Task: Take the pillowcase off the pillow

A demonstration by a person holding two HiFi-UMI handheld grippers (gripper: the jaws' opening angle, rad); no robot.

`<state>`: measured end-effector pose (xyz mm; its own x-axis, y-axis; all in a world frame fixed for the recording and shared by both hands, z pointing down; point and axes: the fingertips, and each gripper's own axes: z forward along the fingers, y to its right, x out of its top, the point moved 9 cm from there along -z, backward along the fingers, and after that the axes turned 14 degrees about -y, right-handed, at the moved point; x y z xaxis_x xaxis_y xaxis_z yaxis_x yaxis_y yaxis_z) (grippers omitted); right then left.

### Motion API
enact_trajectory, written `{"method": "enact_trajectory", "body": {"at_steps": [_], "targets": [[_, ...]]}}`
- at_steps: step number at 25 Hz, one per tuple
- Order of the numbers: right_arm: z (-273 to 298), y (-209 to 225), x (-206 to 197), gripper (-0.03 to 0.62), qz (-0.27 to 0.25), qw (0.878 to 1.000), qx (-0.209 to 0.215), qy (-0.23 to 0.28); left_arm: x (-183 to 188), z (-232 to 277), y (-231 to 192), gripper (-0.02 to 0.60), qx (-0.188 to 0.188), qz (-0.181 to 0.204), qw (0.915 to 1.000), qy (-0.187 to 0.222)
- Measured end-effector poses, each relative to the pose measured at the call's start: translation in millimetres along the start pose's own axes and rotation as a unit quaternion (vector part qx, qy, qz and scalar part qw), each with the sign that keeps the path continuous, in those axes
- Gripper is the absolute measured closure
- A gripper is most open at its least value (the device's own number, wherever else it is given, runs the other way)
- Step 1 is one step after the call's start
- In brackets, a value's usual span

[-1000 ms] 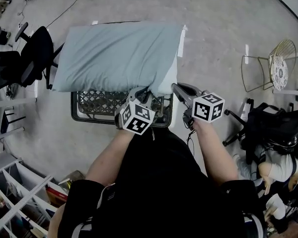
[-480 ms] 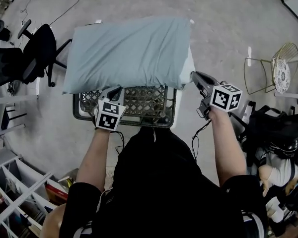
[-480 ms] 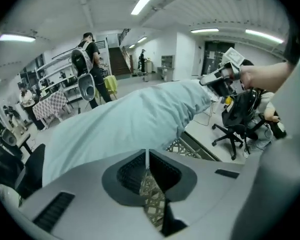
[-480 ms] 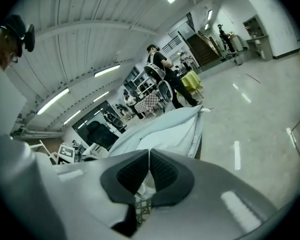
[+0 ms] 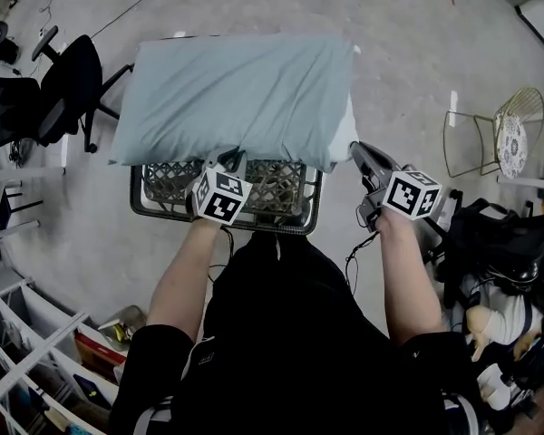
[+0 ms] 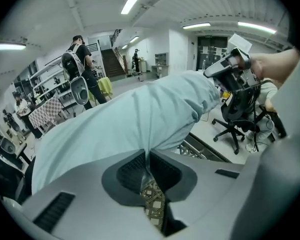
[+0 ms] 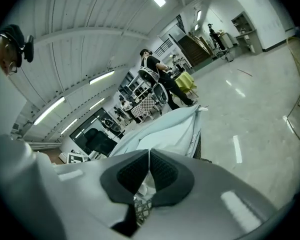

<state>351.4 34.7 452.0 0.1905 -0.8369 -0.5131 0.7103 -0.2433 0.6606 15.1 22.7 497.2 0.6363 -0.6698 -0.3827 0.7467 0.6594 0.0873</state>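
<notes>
A pillow in a pale blue pillowcase lies across a black mesh basket. Its white inner pillow shows at the open right end. My left gripper is at the near edge, left of the middle. Its jaws have just been opening a little, but in the left gripper view the gripper still pinches a fold of the pillowcase. My right gripper is shut on the white pillow's near right corner. The right gripper view has the jaws closed with white cloth between the pads, the pillowcase beyond.
A black office chair stands left of the basket and a wire chair at the far right. White shelving fills the lower left. A seated person and bags are at the right. Grey floor surrounds the basket.
My right gripper drew to the right with the pillow's end. My left gripper left the corner beside it, went left along the near edge and now grips the pillowcase there.
</notes>
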Motion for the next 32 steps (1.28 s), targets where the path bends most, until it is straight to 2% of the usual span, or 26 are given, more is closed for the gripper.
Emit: {"method": "enact_trajectory", "body": {"at_steps": [4,8,11,14,17,22,23,26,28,30,32], "targets": [[-4,4,3,0.579,0.011,1.0,0.004,0.015,-12,-12,-12,0.571,-0.007,-0.019,0.9997,0.015],[-6,7,3,0.579,0.028,0.999,0.014,0.025,-17,-20,-22,0.571,0.021,0.001,0.9997,0.011],[-6,5,3,0.58,0.027,0.999,0.013,0.024,-21,-21,-27,0.57,-0.011,-0.001,0.9993,0.037],[-6,6,3,0.58,0.017,1.0,-0.006,0.013,-30,-25,-28,0.514,-0.007,0.004,0.9987,0.049],[-3,8,3,0.58,0.026,0.999,-0.016,0.018,-45,-21,-35,0.452,0.001,-0.024,0.999,0.037],[-2,1,0,0.582,0.011,1.0,-0.027,0.01,-43,5,-39,0.446,0.043,-0.032,0.9985,0.008],[-2,0,-2,0.58,0.012,0.999,-0.029,0.009,-41,9,-41,0.454,0.047,-0.038,0.9981,0.004],[-4,2,-7,0.58,0.024,0.999,-0.036,0.013,-44,11,-51,0.569,0.065,-0.054,0.9964,-0.01],[-6,4,-10,0.58,0.032,0.999,-0.035,0.017,-54,7,-64,0.574,0.064,-0.082,0.9945,-0.007],[-6,3,-14,0.58,0.031,0.999,-0.033,0.014,-64,4,-77,0.574,0.044,-0.115,0.9923,0.002],[-6,1,-19,0.58,0.026,0.999,-0.036,0.009,-62,-3,-74,0.574,0.039,-0.12,0.992,-0.004]]}}
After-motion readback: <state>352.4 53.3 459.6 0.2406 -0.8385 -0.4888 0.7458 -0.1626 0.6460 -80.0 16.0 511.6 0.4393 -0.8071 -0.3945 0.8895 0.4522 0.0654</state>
